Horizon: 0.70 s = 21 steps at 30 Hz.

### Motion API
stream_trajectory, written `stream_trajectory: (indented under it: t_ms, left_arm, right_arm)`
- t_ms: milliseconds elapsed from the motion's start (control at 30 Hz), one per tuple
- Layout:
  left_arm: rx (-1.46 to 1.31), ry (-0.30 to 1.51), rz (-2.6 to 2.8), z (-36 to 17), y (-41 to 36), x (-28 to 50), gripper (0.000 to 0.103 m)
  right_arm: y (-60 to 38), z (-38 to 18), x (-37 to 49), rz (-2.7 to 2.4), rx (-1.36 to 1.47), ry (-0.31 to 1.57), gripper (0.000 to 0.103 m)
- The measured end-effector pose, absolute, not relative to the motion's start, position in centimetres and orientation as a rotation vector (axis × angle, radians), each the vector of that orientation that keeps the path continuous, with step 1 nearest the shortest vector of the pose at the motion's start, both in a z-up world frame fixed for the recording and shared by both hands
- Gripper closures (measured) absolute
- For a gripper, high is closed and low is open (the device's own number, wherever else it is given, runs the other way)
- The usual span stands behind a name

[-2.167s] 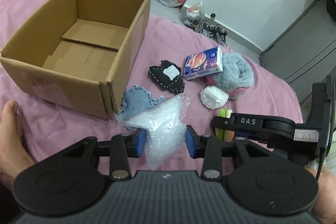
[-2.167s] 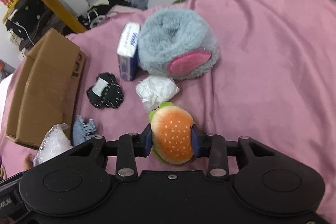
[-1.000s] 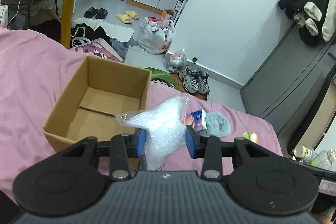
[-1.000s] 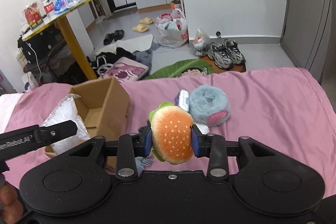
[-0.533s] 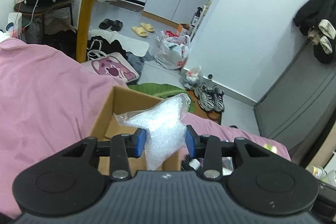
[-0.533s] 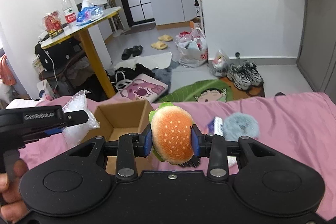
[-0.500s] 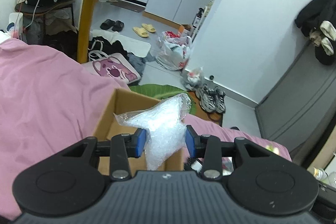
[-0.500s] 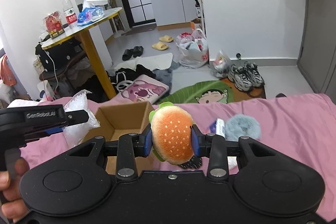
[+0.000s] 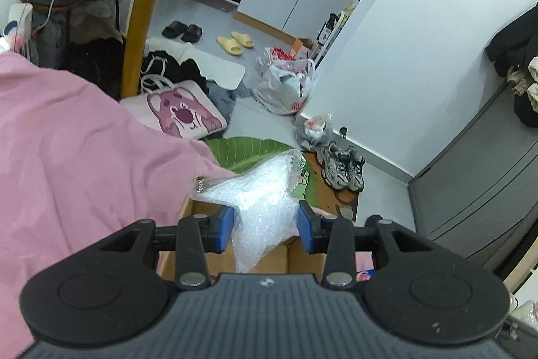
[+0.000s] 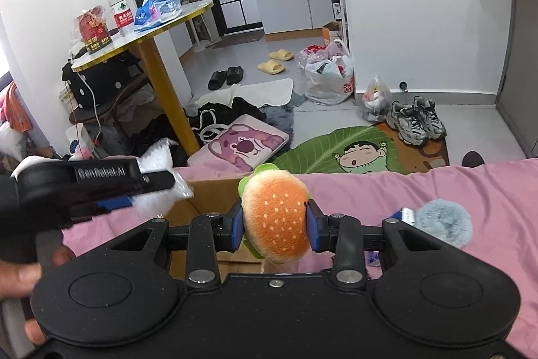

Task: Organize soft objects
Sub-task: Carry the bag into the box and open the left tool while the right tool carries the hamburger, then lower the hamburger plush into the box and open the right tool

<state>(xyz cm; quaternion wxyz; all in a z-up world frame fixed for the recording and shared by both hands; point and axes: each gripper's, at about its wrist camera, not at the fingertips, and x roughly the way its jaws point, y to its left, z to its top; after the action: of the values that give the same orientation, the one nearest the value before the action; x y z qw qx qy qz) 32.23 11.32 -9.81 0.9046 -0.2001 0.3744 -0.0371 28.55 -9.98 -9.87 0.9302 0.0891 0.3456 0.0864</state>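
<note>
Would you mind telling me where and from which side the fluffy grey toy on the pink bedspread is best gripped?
Grip the fluffy grey toy across its rounded middle, coming down from above. It is a soft, round ball lying on the pink bedspread, so the pile should compress evenly between the pads. Avoid its left side, where a small white and blue pack sits right against it.

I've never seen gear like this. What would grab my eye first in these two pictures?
Probably the plush hamburger, pinched in the right tongs at the centre of the right view. Next, the crinkly clear plastic bag held in the left tongs, with an open cardboard box on the pink bedspread just beneath. Beyond the bed, a yellow-legged table stands over a cluttered floor.
</note>
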Motion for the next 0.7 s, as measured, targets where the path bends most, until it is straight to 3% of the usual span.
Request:
stream_trajectory:
  t_ms: [400,500,600,700]
  left_arm:
    - [-0.397,0.847,-0.085,-13.8,13.0,34.4,0.063]
    - [-0.389,0.829,-0.087,-13.8,13.2,34.6,0.059]
    - [-0.396,0.791,-0.08,-13.3,13.4,34.5,0.042]
    - [-0.376,0.743,-0.045,-12.8,13.6,34.4,0.042]
  right_arm:
    - [-6.9,-12.5,31.3,0.186,0.181,0.754,0.067]
    - [-6.4,-12.9,32.1,0.188,0.186,0.766,0.067]
    - [-6.0,-13.3,32.8,0.192,0.191,0.773,0.067]
    - [-5.7,-13.6,33.2,0.202,0.199,0.774,0.067]
